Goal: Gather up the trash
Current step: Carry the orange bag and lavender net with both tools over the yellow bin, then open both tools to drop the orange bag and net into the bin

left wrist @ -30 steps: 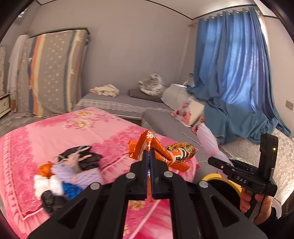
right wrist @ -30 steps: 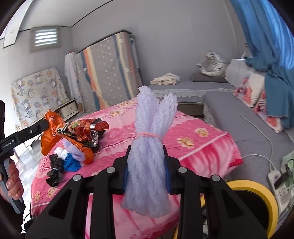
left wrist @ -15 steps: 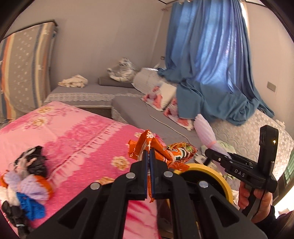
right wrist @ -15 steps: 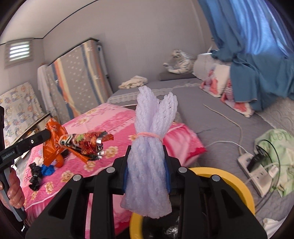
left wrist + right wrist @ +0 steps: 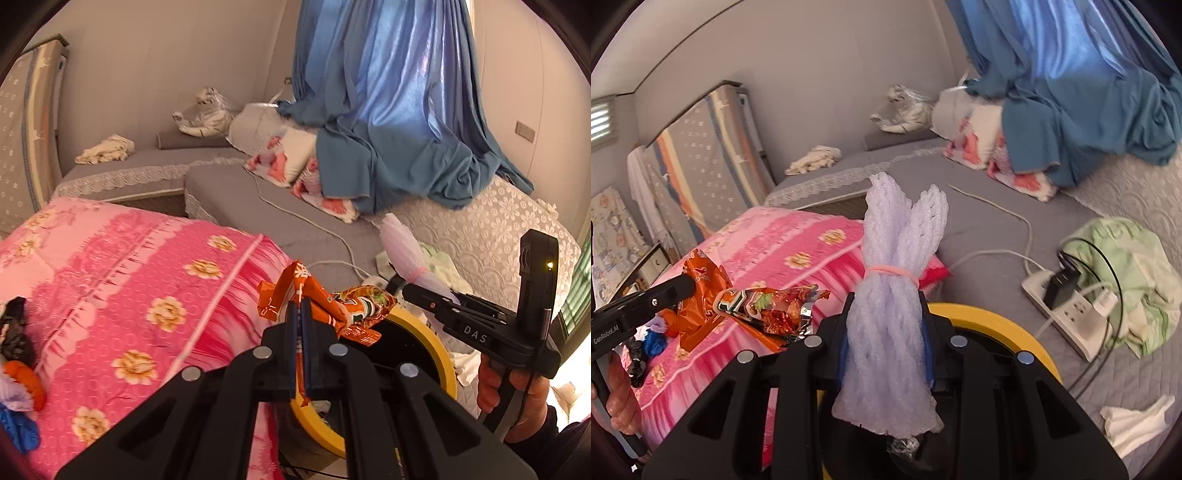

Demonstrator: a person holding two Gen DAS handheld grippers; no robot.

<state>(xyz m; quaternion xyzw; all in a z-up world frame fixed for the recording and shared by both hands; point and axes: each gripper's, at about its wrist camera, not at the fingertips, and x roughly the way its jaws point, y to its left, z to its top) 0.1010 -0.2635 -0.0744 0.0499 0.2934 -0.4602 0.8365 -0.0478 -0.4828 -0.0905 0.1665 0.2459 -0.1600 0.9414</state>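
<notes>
Holding two bits of trash at once, both over the bin. Left gripper (image 5: 301, 321) has its jaws pinched tight on an orange snack wrapper (image 5: 314, 295); the crumpled end of it sticks out to the right, w/ silver foil showing in the right wrist view. Right gripper (image 5: 886, 332) has jaws narrow, clamped on a bundle of pale purple foam netting (image 5: 897, 266) tied round the middle w/ a pink rubber band (image 5: 892, 273); top of the bundle splays in two lobes above the jaws, bottom end hangs below them.

Yellow-rimmed bin (image 5: 439, 350) sits on the floor just beside the pink flowered bedspread (image 5: 129, 280), right below both grippers; inside looks dark, w/ something shiny at the bottom, can't tell what. Wrapper is over the near edge of the rim, netting above the opening.

More bits left on the bedspread at far left: black, orange, purple & blue scraps (image 5: 14, 373), well apart from the bin. Person's right hand (image 5: 513, 398) grips the right handle. White power strip (image 5: 1071, 314) w/ cables lies on the grey floor mat near a green cloth (image 5: 1137, 251). Blue curtain (image 5: 388, 110) hangs behind.
</notes>
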